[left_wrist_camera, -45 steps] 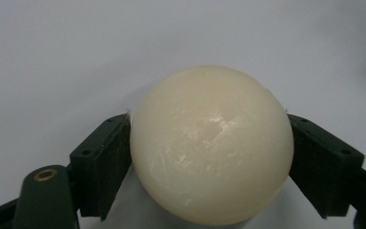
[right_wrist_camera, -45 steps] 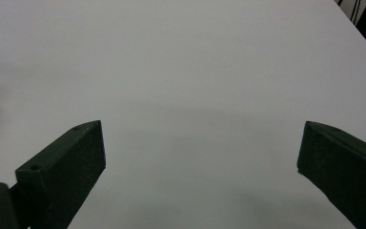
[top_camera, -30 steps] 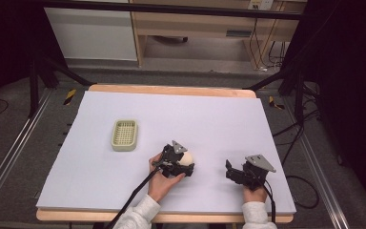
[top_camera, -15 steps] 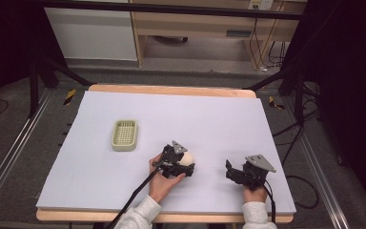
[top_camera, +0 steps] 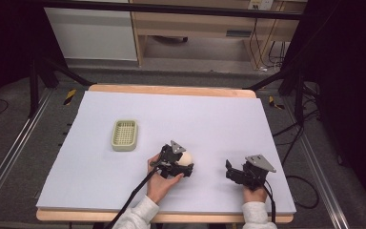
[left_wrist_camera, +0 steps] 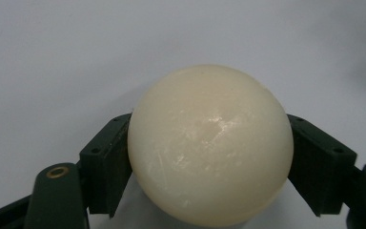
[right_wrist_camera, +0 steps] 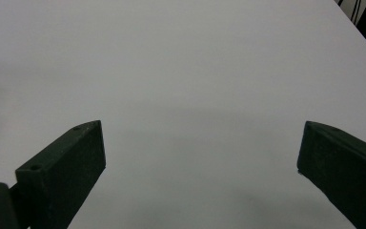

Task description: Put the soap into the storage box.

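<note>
Two jaws of left gripper (left_wrist_camera: 209, 157) clamp ball (left_wrist_camera: 210, 143) at widest girth. Ball looks smooth, hard, slippery, round; likely light. Right gripper (right_wrist_camera: 200, 157) wide open, empty.

I see a pale lilac worktop (top_camera: 209, 119) on grey floor (top_camera: 24, 138), wooden furniture (top_camera: 195, 24) behind, dark curtains (top_camera: 352, 71) right.

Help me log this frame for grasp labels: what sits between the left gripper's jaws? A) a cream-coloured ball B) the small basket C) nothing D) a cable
A: in the left gripper view the jaws of the left gripper press on both sides of the cream-coloured ball.
</note>
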{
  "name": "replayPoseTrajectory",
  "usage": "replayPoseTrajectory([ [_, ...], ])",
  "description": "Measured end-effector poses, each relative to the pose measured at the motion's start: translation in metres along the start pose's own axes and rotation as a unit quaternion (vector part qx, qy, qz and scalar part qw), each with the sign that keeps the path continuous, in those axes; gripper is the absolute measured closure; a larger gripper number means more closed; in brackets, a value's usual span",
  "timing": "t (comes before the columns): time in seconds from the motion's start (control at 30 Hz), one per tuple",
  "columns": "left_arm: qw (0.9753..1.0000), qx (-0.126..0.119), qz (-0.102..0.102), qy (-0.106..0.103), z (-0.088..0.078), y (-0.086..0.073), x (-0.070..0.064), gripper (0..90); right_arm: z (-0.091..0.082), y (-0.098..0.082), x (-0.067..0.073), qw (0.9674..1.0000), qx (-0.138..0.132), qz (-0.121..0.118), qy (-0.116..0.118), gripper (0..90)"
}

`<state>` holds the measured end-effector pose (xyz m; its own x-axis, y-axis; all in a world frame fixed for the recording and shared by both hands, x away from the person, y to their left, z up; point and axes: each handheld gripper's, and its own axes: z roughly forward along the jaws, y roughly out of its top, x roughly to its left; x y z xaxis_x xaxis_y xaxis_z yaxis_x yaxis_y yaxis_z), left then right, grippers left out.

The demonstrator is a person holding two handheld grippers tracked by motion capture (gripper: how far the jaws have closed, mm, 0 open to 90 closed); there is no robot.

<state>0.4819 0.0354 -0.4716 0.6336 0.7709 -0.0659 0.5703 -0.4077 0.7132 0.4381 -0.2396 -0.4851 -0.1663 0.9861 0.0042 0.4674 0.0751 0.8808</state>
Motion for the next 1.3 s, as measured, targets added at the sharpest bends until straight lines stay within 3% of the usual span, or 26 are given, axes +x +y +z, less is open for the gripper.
replayPoseTrajectory([
  [0.37,1.0000,-0.009,0.002,0.000,-0.016,0.003,0.006,23.7,0.000,0.000,0.000,1.0000,0.000,0.000,0.000,2.7],
  [0.87,0.9997,-0.023,-0.004,0.001,-0.048,0.011,0.028,23.7,0.000,0.000,0.000,1.0000,0.001,0.002,0.000,2.7],
  [1.3,0.9996,-0.018,0.004,0.021,-0.071,0.014,0.046,23.7,0.000,0.000,0.000,1.0000,-0.001,0.003,-0.001,2.7],
])
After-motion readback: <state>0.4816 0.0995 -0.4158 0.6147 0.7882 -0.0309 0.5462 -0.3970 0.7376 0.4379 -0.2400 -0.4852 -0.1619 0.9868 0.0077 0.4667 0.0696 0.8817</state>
